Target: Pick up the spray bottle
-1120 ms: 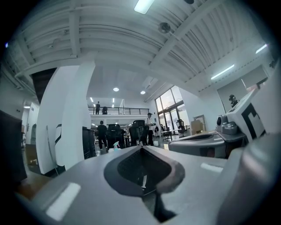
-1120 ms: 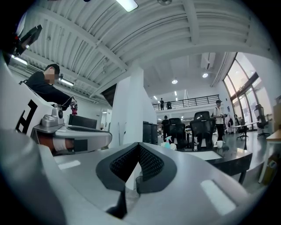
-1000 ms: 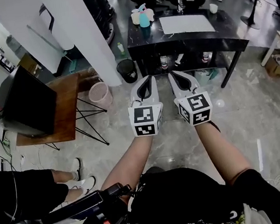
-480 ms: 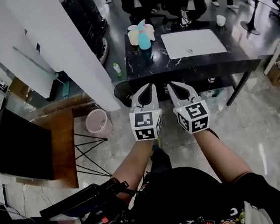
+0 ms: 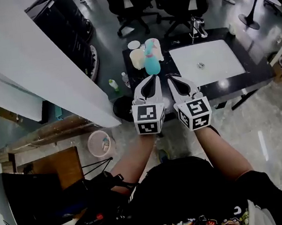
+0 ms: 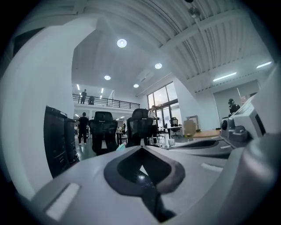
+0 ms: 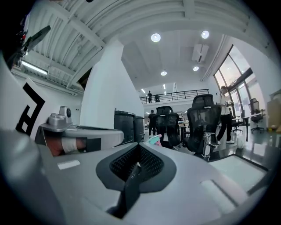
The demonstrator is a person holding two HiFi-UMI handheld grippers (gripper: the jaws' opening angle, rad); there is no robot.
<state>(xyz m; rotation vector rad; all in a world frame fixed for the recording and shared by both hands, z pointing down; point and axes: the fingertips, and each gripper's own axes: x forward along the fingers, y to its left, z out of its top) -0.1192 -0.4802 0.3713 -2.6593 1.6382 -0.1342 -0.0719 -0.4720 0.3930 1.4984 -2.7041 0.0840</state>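
Observation:
A teal spray bottle (image 5: 151,61) with a pink trigger stands at the left end of a black marble-top table (image 5: 229,81). Both grippers hover side by side in the air at the table's near edge, just short of the bottle. The left gripper (image 5: 152,78) is shut, its tips meeting below the bottle. Just to the bottle's lower right, the right gripper (image 5: 171,78) is shut too. Neither holds anything. The bottle's top peeks over the closed jaws in the left gripper view (image 6: 120,147) and in the right gripper view (image 7: 154,139).
A white mat (image 5: 206,63) covers the table's middle, and pale rolls or cups (image 5: 137,58) stand beside the bottle. A black bin (image 5: 123,107), a pink basket (image 5: 100,142) and small bottles (image 5: 113,84) are on the floor at left. A white pillar (image 5: 34,71) stands left; office chairs (image 5: 127,4) stand beyond.
The person has walked toward the table: the table and bottle now lie right in front of the gripper tips. Both grippers stay shut and side by side.

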